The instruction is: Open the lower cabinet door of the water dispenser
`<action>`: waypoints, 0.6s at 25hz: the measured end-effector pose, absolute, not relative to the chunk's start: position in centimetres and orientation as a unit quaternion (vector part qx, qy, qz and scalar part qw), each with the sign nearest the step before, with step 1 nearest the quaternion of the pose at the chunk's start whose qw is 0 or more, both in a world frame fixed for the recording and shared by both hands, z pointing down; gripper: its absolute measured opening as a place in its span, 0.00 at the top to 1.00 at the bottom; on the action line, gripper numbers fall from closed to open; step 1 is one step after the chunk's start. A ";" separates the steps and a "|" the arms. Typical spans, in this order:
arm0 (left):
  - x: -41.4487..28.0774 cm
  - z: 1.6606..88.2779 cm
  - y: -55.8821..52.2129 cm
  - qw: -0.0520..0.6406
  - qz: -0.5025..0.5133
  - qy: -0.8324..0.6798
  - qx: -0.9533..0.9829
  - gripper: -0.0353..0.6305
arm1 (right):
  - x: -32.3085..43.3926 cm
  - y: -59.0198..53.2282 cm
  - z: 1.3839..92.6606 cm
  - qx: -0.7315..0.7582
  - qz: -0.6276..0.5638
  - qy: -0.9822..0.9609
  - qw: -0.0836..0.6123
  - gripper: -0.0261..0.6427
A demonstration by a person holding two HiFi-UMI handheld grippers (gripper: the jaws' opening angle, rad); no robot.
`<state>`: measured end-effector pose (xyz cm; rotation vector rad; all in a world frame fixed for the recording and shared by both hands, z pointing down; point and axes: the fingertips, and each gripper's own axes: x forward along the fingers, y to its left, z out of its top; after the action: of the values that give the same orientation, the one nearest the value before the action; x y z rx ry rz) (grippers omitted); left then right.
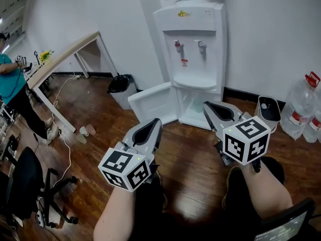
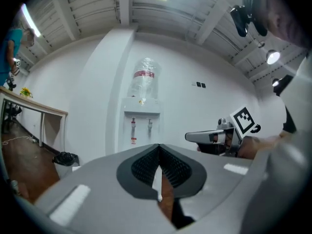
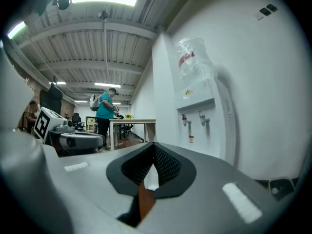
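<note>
The white water dispenser (image 1: 193, 44) stands against the back wall with a bottle on top. Its lower cabinet door (image 1: 153, 103) is swung out to the left, and the pale compartment (image 1: 193, 104) behind it is exposed. My left gripper (image 1: 154, 122) is shut and empty, held level short of the door's lower edge. My right gripper (image 1: 206, 106) is also shut and empty, in front of the compartment's right side. In the left gripper view the dispenser (image 2: 141, 116) rises beyond the closed jaws (image 2: 159, 147). The right gripper view shows the dispenser (image 3: 204, 121) to the right of its closed jaws (image 3: 154, 145).
A black bin (image 1: 122, 84) sits left of the door. A small white bin (image 1: 268, 109) and large water bottles (image 1: 300, 107) stand at the right. A desk (image 1: 65, 56), a person in teal (image 1: 12, 84), cups (image 1: 86, 131) and an office chair (image 1: 25, 179) are at the left.
</note>
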<state>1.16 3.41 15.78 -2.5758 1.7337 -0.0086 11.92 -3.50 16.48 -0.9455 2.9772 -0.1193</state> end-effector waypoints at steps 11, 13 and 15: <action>-1.6 16.9 -1.4 0.043 -0.069 0.532 -0.843 0.95 | 7.8 -8.8 17.3 -0.305 -0.054 0.951 0.011 0.96; -2.3 17.4 -2.5 0.038 -0.066 0.529 -0.845 0.95 | 6.8 -9.2 17.8 -0.310 -0.047 0.950 0.007 0.96; -2.7 17.8 -3.5 0.039 -0.073 0.523 -0.848 0.95 | 6.0 -9.9 18.7 -0.314 -0.048 0.948 -0.002 0.96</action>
<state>-2.70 -3.54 17.83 -2.6000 1.6030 -0.2249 5.96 -9.86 18.69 -0.9880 2.9833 -0.1506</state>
